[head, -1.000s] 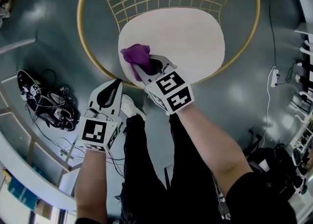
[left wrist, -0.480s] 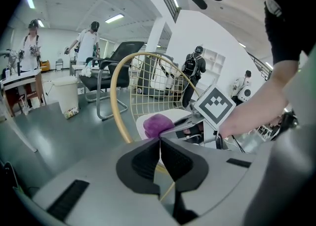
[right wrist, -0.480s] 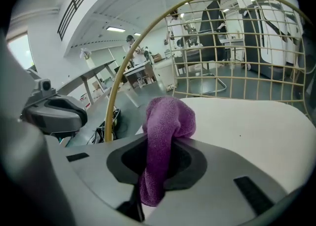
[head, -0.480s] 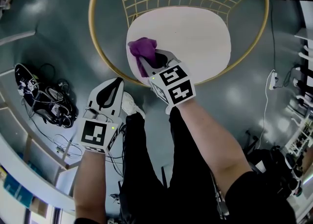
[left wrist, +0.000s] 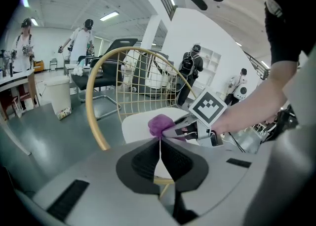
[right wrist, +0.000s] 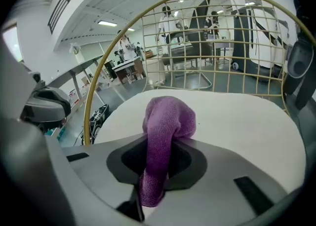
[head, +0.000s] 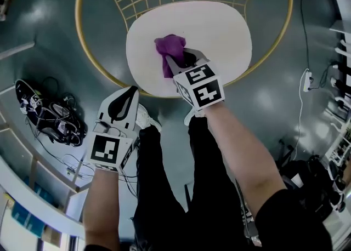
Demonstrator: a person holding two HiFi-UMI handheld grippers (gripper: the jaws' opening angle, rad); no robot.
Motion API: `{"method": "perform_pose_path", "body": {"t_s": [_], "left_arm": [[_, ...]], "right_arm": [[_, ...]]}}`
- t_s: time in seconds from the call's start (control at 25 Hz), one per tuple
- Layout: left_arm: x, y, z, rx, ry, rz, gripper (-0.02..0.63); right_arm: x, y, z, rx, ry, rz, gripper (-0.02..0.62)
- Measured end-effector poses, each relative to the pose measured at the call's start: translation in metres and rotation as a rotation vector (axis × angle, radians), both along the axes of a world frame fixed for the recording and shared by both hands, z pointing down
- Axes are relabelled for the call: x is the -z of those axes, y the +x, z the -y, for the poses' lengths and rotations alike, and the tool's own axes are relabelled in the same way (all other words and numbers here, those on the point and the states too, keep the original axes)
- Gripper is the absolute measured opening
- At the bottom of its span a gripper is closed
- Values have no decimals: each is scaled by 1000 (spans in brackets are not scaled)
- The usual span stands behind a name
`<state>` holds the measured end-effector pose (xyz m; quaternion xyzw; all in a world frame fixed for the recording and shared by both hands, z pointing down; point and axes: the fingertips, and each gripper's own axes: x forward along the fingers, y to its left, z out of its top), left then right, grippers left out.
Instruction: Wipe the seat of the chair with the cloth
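The right gripper [head: 179,61], jaws clamped on the crumpled purple knitted cloth [head: 170,46], holds its wad just ahead of them on the middle of the white oval chair seat [head: 225,30], while the farther left gripper [head: 129,93], jaws together on nothing, hangs off the seat's front edge.

The right gripper [right wrist: 157,158] has its 2 jaws pinched on a purple cloth [right wrist: 167,117], whose bunched end rests on the chair's white seat [right wrist: 242,121]. Behind it rises the gold wire backrest [right wrist: 217,47]. A person in white [right wrist: 168,25] stands far beyond.
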<state>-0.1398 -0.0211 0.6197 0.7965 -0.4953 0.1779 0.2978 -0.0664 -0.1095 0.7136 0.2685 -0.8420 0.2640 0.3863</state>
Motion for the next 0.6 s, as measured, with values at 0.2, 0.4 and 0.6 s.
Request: {"method": "perform_pose_path", "body": {"t_s": [0.2, 0.4, 0.6], "left_arm": [[-3, 24, 5, -47, -2, 15, 18], [0, 48, 16, -61, -3, 0, 18], [-2, 63, 27, -76, -1, -9, 18]], "right_arm": [[-8, 49, 18, -20, 48, -96, 74], [-9, 113, 43, -79, 87, -176, 74], [-5, 154, 63, -130, 103, -221, 74]]}}
